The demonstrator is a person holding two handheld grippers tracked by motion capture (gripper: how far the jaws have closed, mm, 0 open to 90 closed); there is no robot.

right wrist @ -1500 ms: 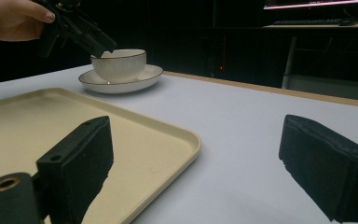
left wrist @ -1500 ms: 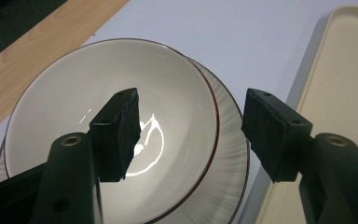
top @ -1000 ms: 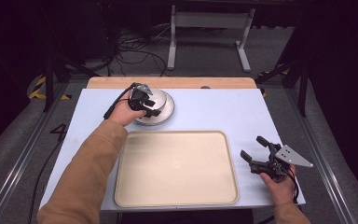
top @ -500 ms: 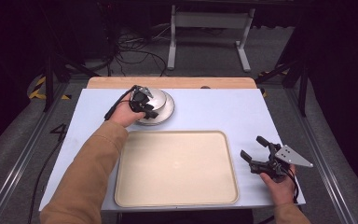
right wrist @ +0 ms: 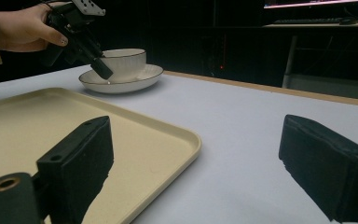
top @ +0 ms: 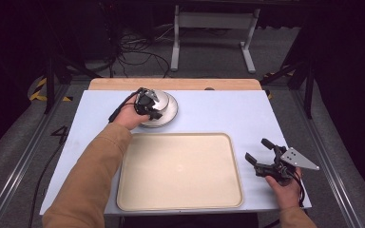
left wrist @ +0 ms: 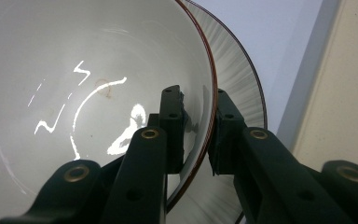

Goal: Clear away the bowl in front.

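White glazed ceramic bowl with a thin brown rim line [left wrist: 98, 88] sits in a shallow white ribbed saucer [left wrist: 242, 88] at the far left of the pale blue tabletop [top: 218, 114], just beyond the far left corner of the empty beige plastic tray [top: 180, 171]. Left gripper [left wrist: 199, 133] has just been closing its jaws and now clamps the bowl's wall at the rim, one pad inside, one outside, between bowl and saucer; from the right gripper view the same gripper reaches down onto the near side of the bowl [right wrist: 123, 63] from the left hand [right wrist: 21, 28]. Right gripper [top: 261, 153] rests at the near right of the table beside the tray, jaws spread wide, nothing between them. Bowl looks stiff, smooth, glossy, so likely slippery under the pads, and fragile if dropped or knocked against the saucer. Probably moderately light, but a one-sided rim pinch puts the weight off-centre, so it may tilt or slide when lifted. Rim wall is the sensible hold, pads set deep over the lip. Saucer is loose under the bowl; judged risk is it drags or rattles on lift. Tray looks like the likely drop spot, close by.
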